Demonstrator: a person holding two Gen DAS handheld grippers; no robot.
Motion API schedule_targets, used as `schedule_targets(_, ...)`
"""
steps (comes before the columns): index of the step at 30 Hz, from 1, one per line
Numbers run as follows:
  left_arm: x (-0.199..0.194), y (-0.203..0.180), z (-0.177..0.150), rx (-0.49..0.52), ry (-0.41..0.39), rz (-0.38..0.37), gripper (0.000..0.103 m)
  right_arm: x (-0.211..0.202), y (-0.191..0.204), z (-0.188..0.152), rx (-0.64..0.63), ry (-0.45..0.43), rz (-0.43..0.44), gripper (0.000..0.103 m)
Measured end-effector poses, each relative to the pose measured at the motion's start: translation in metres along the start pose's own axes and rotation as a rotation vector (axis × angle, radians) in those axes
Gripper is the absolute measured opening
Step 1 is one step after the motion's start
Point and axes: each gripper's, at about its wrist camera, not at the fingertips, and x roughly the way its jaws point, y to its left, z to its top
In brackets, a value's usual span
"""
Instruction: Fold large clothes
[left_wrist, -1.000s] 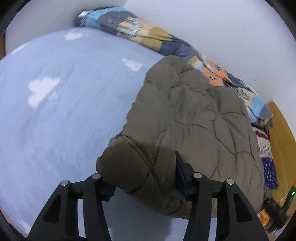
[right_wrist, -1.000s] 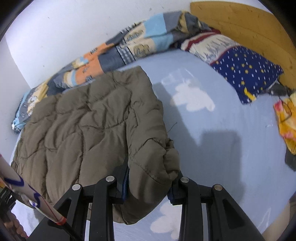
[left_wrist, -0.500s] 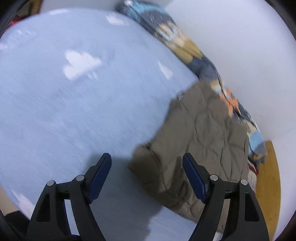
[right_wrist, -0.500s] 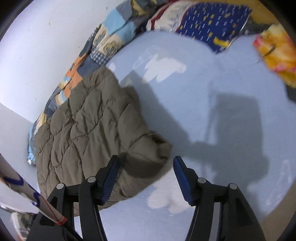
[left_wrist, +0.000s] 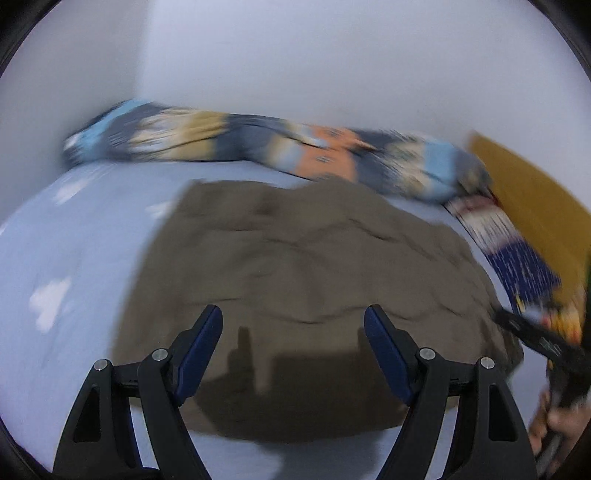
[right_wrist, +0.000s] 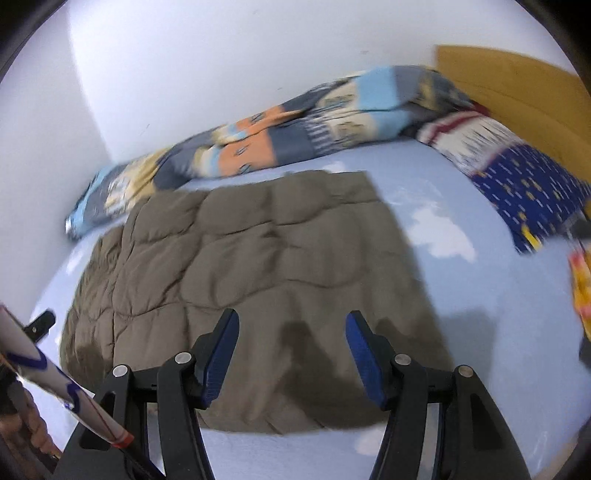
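A brown quilted padded garment (left_wrist: 306, 266) lies folded flat on the light blue bed sheet (left_wrist: 55, 251); it also shows in the right wrist view (right_wrist: 255, 266). My left gripper (left_wrist: 293, 343) is open and empty, held above the garment's near edge. My right gripper (right_wrist: 291, 343) is open and empty, also above the near edge. Both views are blurred by motion. The other gripper's black body (left_wrist: 546, 347) shows at the right of the left wrist view.
A patchwork blanket (right_wrist: 295, 129) lies bunched along the white wall. A dark blue starred pillow (right_wrist: 524, 184) and a wooden headboard (right_wrist: 517, 85) are at the right. A yellow-red item (right_wrist: 581, 288) lies at the right edge. The sheet has white cloud prints (right_wrist: 439, 232).
Both grippers let go of the garment's near corners, opened and pulled back. The garment now lies flat on the bed, and both cameras have swung to face it.
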Motion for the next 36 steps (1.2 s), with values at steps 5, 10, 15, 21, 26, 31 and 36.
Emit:
schedule_targets(5, 0.051, -0.033, 0.007, 0.122, 0.094, 0.017, 0.078, 0.044, 0.017, 0.013, -0.044, 0.073, -0.007, 0.065)
schedule_targets(10, 0.096, -0.027, 0.001, 0.100, 0.224, 0.047, 0.082, 0.082, 0.015, 0.007, -0.027, 0.177, -0.021, 0.066)
schedule_targets(15, 0.111, -0.025, 0.002, 0.101, 0.273, 0.058, 0.085, 0.094, 0.015, 0.006, -0.034, 0.218, -0.035, 0.067)
schedule_targets(21, 0.091, -0.018, 0.010, 0.047, 0.197, 0.014, 0.085, 0.074, 0.017, 0.026, -0.001, 0.154, -0.012, 0.067)
schedule_targets(26, 0.077, 0.007, 0.037, 0.000, 0.086, 0.061, 0.085, 0.058, 0.016, 0.050, -0.004, 0.059, -0.011, 0.067)
schedule_targets(31, 0.096, 0.045, 0.045, -0.081, 0.159, 0.183, 0.085, 0.093, 0.002, 0.062, 0.023, 0.123, -0.001, 0.067)
schedule_targets(36, 0.113, 0.062, 0.041, -0.133, 0.222, 0.197, 0.085, 0.123, 0.012, 0.067, 0.001, 0.174, -0.010, 0.067)
